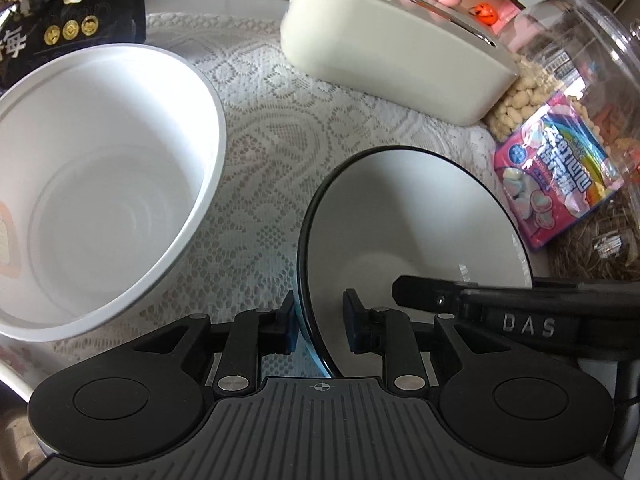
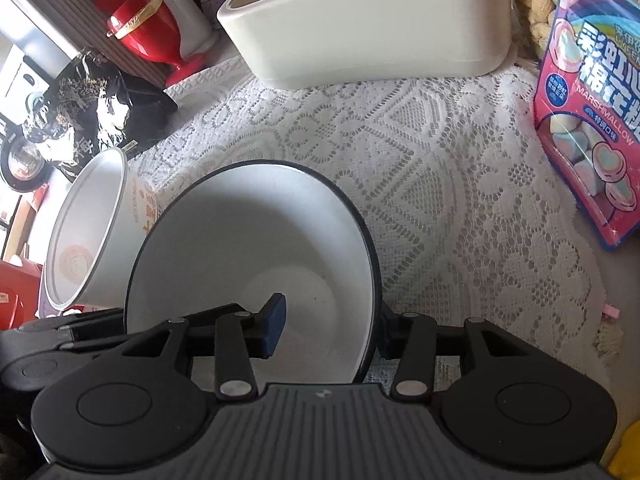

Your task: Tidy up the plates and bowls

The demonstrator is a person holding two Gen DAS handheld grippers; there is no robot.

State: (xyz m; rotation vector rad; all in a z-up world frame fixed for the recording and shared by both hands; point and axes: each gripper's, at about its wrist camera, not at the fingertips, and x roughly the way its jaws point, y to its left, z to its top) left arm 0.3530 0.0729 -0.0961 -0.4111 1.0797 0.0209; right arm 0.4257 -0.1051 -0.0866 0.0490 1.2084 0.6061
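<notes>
A white bowl with a dark rim [image 1: 408,216] sits on the lace tablecloth [image 1: 272,128]. My left gripper [image 1: 318,322] straddles its left rim, one pad outside and one inside, with gaps showing, so it is open. My right gripper [image 2: 330,328] straddles the same bowl [image 2: 256,240] at its right rim, also open, with the inner pad clear of the wall. A tall white paper bowl [image 1: 100,184] stands left of it; it also shows in the right wrist view [image 2: 84,232]. The right gripper's finger shows in the left wrist view [image 1: 480,300].
A cream rectangular container [image 1: 392,52] stands at the back. A pink marshmallow bag [image 2: 592,128] and a clear jar [image 1: 580,80] of snacks are at the right. A black printed bag [image 1: 68,4] is at the back left. A red goblet [image 2: 140,28] stands beyond the table.
</notes>
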